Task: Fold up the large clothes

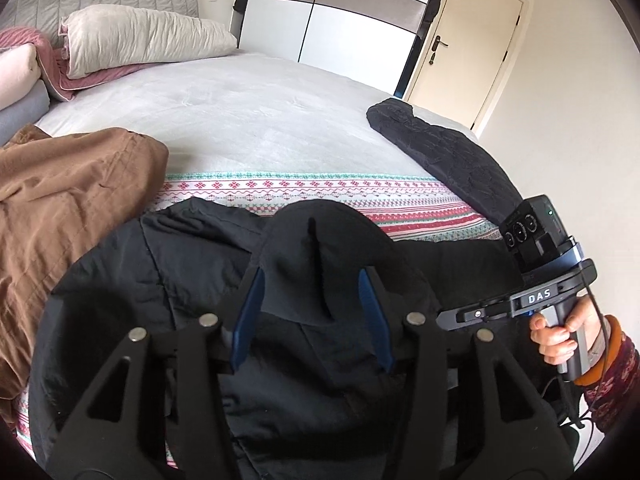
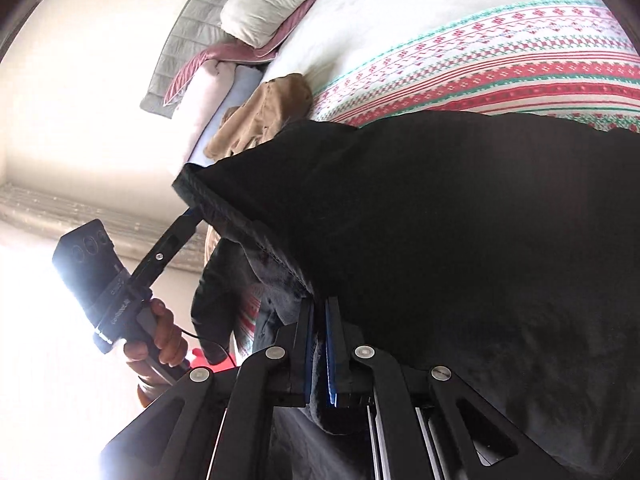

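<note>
My left gripper (image 1: 311, 280) stands partly spread astride a bunched fold of the big black padded jacket (image 1: 192, 280), which lies on the near edge of the bed (image 1: 260, 120), over its red-and-green patterned blanket (image 1: 420, 200); whether the pads press the cloth I cannot tell. My right gripper (image 2: 319, 312) is pressed together, pinching the jacket's hem. A brown garment (image 1: 68, 200) lies beside the jacket.

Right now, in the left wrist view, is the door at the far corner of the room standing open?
No. The cream door sits flush in its frame, handle visible, with no gap showing beside the wardrobe.
</note>
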Available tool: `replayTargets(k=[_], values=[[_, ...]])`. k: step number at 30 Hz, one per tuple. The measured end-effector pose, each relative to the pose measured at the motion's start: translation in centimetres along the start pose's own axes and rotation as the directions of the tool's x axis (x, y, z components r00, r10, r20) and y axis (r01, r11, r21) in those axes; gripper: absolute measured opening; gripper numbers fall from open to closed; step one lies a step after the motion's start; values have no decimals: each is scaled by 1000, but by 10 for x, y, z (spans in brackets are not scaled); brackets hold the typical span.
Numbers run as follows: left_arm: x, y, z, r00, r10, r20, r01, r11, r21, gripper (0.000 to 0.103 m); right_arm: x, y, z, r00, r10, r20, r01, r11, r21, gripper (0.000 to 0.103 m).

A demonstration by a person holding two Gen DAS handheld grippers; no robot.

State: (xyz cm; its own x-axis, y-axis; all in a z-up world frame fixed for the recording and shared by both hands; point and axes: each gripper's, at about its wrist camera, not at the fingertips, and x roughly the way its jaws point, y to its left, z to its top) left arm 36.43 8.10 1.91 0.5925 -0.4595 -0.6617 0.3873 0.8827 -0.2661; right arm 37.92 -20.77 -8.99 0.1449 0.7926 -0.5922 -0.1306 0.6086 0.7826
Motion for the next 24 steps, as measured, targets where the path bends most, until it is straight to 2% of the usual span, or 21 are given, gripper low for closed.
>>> replayTargets(k=[2,5,8,11,12,13,14,15,16,18,21,24], values=[[-1,0,4,1000,-27,12,27,1000,-13,57,-2,-4,1,999,-40,1,40,999,11,5],[-6,-4,10,998,-27,49,26,1000,14,65,-6,-2,0,999,-34,-6,34,999,-3,5],[-1,-7,15,999,18,32,-22,992,121,65,-13,7,-1,999,-36,-11,35,999,-40,5],[12,-4,14,999,43,-20,-38,979,202,65,-15,15,2,996,-92,-4,91,991,-94,9],[17,-1,15,998,45,-34,-37,978,207,64,-16,21,1,993,-120,5,119,986,-112,11],[22,1,15,998,49,-47,-38,978,203,59,-18,28,0,987,-161,23,163,977,-134,13],[26,3,16,997,46,-60,-34,980,194,48,-20,38,-2,977,-207,50,212,964,-162,20],[31,5,18,996,38,-75,-24,983,181,42,-23,47,-5,966,-244,82,255,948,-190,26],[35,6,19,996,34,-86,-19,985,169,35,-27,58,-10,955,-274,117,294,930,-220,29],[42,4,22,995,41,-87,-27,987,161,28,-32,82,-20,927,-324,187,368,882,-295,39],[49,0,28,995,59,-81,-47,988,147,19,-29,126,-42,870,-401,288,491,764,-420,42],[56,-3,36,994,64,-86,-54,992,117,16,-13,163,-66,836,-430,342,549,649,-526,44]])
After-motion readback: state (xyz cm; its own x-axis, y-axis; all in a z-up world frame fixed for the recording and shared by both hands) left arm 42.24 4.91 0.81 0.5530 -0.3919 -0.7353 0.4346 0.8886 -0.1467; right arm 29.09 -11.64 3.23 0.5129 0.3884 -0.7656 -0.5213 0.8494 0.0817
